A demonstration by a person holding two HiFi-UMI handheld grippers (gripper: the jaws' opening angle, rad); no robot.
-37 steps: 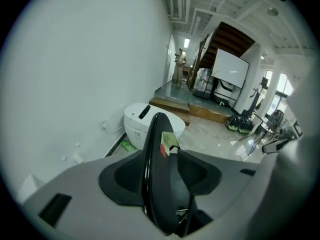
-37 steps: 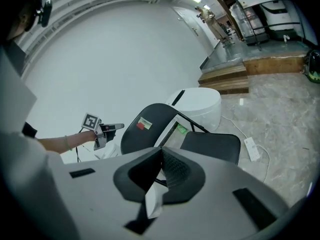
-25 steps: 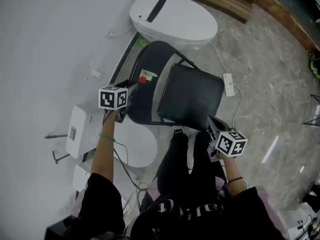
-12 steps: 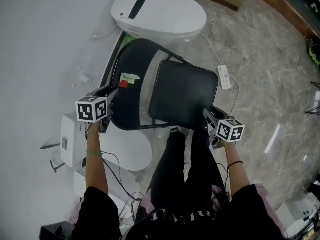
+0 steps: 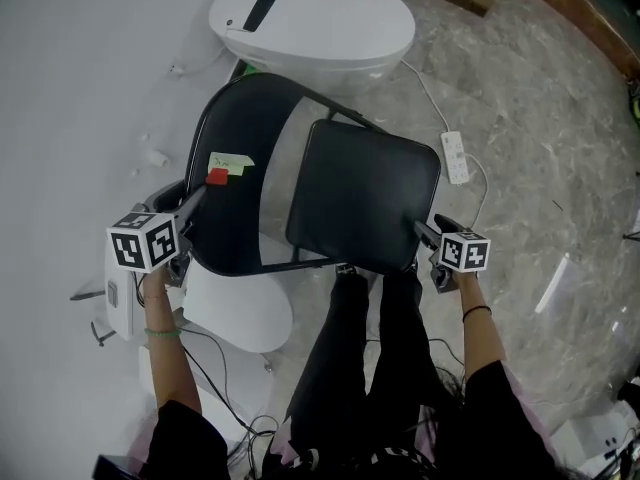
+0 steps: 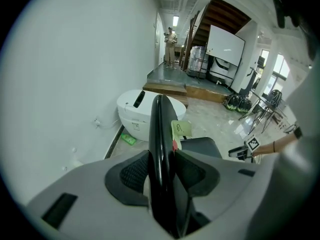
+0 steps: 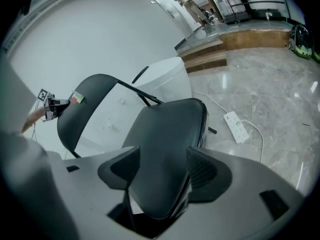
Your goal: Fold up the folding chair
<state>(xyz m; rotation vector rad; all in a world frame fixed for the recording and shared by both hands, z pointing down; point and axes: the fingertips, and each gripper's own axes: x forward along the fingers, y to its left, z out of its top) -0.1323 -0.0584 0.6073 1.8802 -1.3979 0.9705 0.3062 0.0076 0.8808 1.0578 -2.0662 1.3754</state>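
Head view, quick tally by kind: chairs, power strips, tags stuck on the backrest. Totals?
folding chair: 1
power strip: 1
backrest tags: 2 (pale tag, red tag)
total: 4

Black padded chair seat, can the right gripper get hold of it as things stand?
Probably yes: the right gripper, whose jaws have just been opening, has the black padded seat's edge between them, and nothing blocks it.
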